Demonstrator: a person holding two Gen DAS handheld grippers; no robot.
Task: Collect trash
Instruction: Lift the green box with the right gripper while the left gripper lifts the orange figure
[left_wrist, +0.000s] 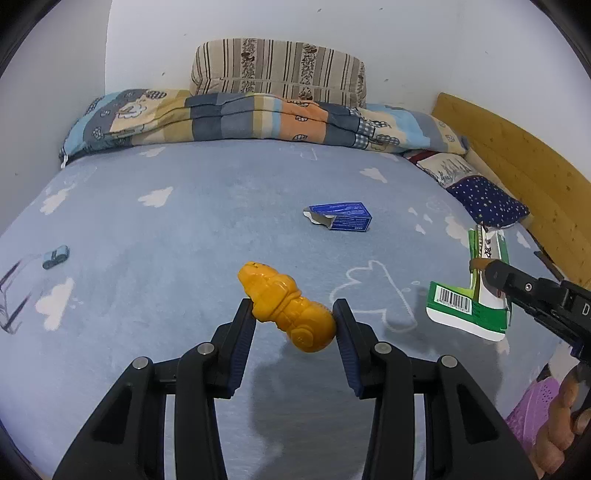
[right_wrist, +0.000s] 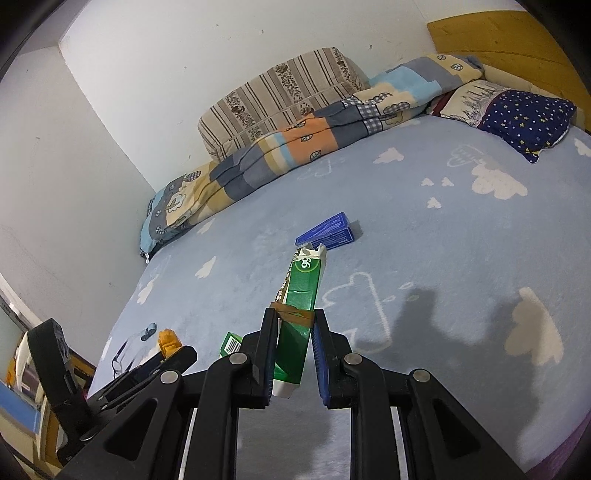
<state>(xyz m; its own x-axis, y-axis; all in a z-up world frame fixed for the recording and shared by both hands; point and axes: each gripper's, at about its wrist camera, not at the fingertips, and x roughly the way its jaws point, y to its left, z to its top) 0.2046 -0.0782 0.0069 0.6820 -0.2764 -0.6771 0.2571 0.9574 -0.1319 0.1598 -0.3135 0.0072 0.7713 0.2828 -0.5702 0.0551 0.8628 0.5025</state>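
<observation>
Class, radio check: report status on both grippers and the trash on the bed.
Left gripper shut on orange bottle, lifted. Right gripper shut on green carton. Blue box lies on bed, untouched. Nothing blocking it.

My left gripper (left_wrist: 295, 314) holds the bottle (left_wrist: 286, 306) above the bed (left_wrist: 184, 229); to its right my right gripper (right_wrist: 295, 332) holds the carton (right_wrist: 301, 295). Beyond both, a small box (left_wrist: 341, 216) lies on the bed. The folded quilt (left_wrist: 240, 118) lies along the far edge, with a pillow (left_wrist: 277, 66) behind it against the wall.
</observation>
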